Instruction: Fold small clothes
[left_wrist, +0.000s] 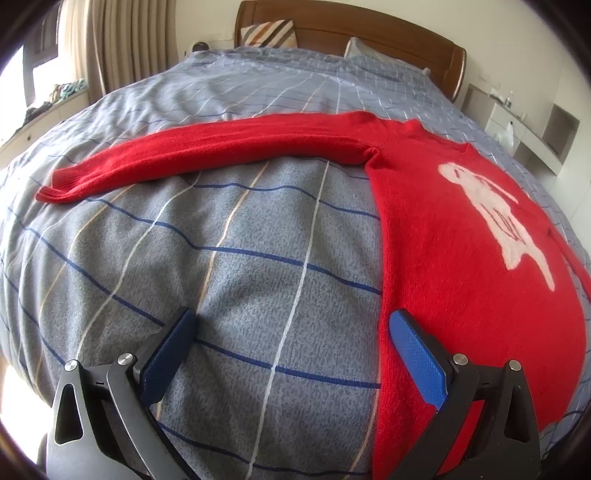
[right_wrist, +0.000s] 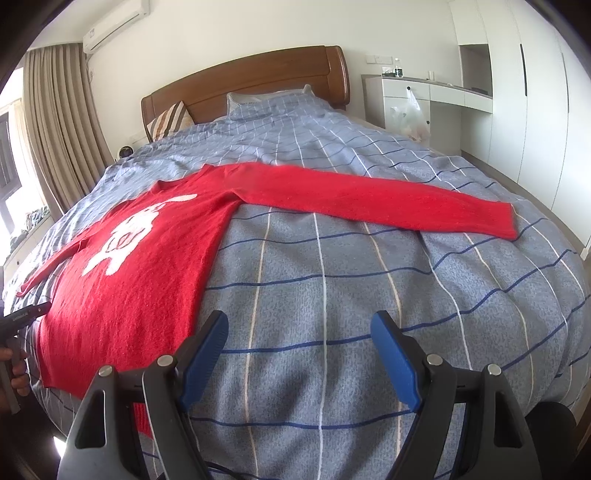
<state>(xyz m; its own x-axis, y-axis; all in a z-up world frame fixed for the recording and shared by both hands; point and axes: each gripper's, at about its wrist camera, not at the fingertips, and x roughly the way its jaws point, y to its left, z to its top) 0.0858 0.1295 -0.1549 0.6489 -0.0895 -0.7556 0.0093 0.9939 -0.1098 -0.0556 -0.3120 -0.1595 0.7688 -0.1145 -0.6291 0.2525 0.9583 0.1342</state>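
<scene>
A red sweater (left_wrist: 461, 236) with a white rabbit figure lies flat, front up, on the bed, both sleeves spread out sideways. In the left wrist view its one sleeve (left_wrist: 207, 155) stretches to the left. My left gripper (left_wrist: 291, 325) is open and empty, over the bedcover just left of the sweater's side edge. In the right wrist view the sweater (right_wrist: 147, 266) lies to the left and its other sleeve (right_wrist: 388, 203) stretches right. My right gripper (right_wrist: 299, 328) is open and empty, over the bedcover just right of the sweater's lower side edge.
The bed has a grey-blue checked cover (left_wrist: 221, 258), a wooden headboard (right_wrist: 243, 85) and pillows (right_wrist: 170, 118) at the far end. Curtains (right_wrist: 55, 122) and a window sill stand on the left, a white desk (right_wrist: 424, 99) and wardrobe on the right. The left gripper's tip (right_wrist: 26, 315) shows at the left edge.
</scene>
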